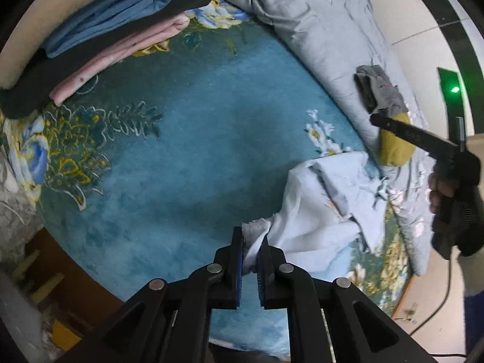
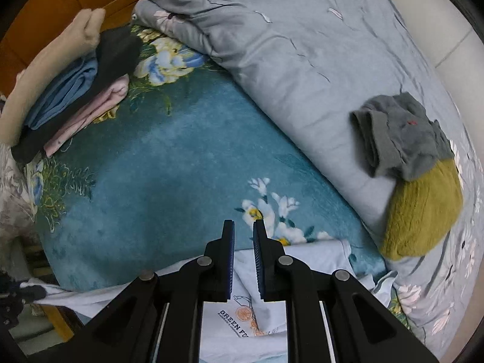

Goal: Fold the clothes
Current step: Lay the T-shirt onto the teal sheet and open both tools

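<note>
A pale blue T-shirt (image 1: 320, 211) lies crumpled on the teal floral bedspread (image 1: 181, 157). My left gripper (image 1: 250, 236) is shut on one edge of it, the cloth pinched between the blue pads. In the right wrist view the same T-shirt (image 2: 272, 317), with an orange-slice print, lies under my right gripper (image 2: 243, 227), whose fingers stand a little apart with nothing between them, hovering over the shirt's upper edge. The right gripper (image 1: 393, 125) also shows in the left wrist view, held by a hand at the right.
A stack of folded clothes (image 2: 75, 103), blue, black and pink, lies at the far left by a beige pillow (image 2: 57, 57). A grey quilt (image 2: 287, 60) runs along the right, with a grey garment (image 2: 399, 139) and a mustard garment (image 2: 423, 211) on it.
</note>
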`<move>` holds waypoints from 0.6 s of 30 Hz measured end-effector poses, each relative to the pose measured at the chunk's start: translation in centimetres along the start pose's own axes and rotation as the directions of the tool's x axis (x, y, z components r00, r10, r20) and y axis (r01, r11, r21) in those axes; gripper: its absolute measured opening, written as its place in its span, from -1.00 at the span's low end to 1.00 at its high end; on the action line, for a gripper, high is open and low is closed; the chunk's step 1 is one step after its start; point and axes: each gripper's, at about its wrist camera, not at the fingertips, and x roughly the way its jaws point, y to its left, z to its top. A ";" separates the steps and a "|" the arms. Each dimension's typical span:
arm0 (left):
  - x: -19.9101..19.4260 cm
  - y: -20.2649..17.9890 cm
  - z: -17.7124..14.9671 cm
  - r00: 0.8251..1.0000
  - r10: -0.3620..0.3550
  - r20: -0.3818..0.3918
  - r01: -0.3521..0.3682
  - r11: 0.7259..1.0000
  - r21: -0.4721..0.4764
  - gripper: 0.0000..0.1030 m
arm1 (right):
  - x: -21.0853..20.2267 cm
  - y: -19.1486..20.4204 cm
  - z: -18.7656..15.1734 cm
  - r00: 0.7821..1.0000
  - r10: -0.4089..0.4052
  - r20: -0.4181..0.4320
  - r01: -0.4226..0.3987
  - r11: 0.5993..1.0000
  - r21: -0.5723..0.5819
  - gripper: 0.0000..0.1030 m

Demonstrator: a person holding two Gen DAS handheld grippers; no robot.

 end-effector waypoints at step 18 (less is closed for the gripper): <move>5.9 -12.1 4.0 0.996 0.088 -0.021 -0.069 0.892 0.447 0.13 | -2.3 -16.7 -23.1 0.996 -0.003 -0.088 0.065 0.692 0.719 -0.32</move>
